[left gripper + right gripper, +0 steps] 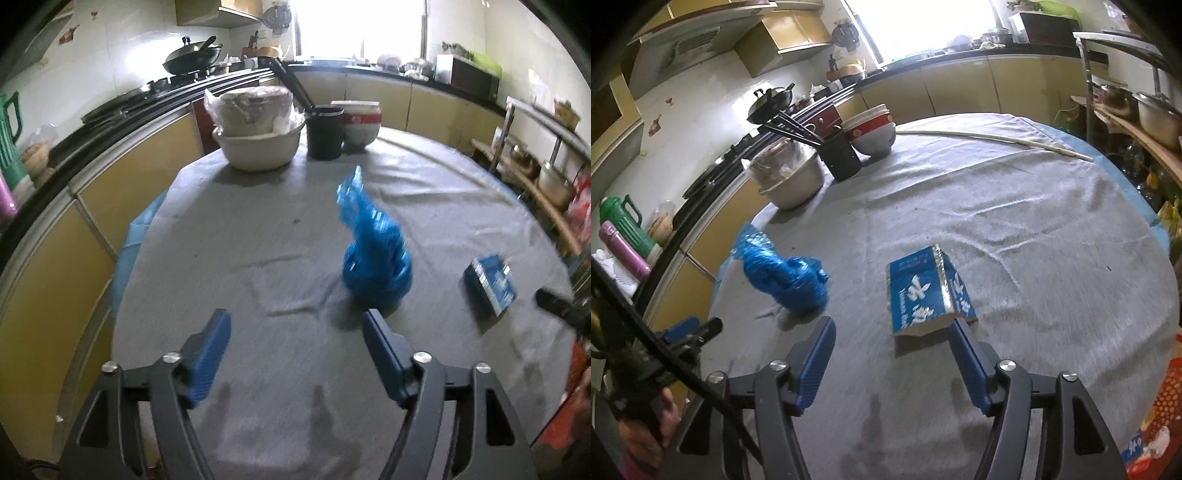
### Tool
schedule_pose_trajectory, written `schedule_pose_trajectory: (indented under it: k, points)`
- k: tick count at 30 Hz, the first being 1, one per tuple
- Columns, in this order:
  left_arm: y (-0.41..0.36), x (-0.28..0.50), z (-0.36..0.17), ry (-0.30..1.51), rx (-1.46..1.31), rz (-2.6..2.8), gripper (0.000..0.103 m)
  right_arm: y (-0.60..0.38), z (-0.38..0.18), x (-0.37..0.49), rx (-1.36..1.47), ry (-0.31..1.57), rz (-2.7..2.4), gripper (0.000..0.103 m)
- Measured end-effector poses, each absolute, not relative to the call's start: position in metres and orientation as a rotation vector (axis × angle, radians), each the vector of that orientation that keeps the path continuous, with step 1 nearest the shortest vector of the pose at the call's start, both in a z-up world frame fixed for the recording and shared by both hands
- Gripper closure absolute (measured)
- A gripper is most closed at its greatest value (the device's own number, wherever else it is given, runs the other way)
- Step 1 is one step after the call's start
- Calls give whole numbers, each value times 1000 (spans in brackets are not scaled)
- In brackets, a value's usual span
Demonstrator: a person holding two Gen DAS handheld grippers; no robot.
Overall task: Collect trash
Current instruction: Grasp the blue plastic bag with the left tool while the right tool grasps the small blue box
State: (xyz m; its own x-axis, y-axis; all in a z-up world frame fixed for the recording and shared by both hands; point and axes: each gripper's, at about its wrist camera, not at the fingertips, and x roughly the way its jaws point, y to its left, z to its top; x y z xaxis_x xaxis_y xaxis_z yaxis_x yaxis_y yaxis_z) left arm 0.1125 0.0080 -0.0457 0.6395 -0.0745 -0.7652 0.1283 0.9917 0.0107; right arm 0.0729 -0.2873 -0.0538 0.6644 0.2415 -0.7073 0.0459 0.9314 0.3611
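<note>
A crumpled blue plastic bag [375, 254] stands on the grey tablecloth [258, 236], just ahead of my left gripper [297, 321] and a little to its right. The left gripper is open and empty. A flattened blue carton [925, 291] with white lettering lies on the cloth right in front of my right gripper [891, 328], which is open and empty. The carton also shows in the left wrist view [489, 286] at the right. The bag shows in the right wrist view [786, 277] at the left, beyond the left gripper [690, 332].
At the table's far side stand a covered bowl stack [256, 125], a black cup with utensils [325, 131] and red-and-white bowls [360, 123]. A long pale stick [997, 142] lies across the far cloth. Counters [92, 177] and a shelf with pots [1137, 122] surround the table.
</note>
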Motion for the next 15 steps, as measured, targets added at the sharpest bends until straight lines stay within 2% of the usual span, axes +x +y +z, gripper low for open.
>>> schedule_pose_trajectory:
  k: [6,15]
  points:
    - [-4,141,-34,880,15,-205,28,-285,-64,101,344,849,108,33]
    - [-20,180,-47,957,-76,-240,28,-272,-86,133,264,910,41,32]
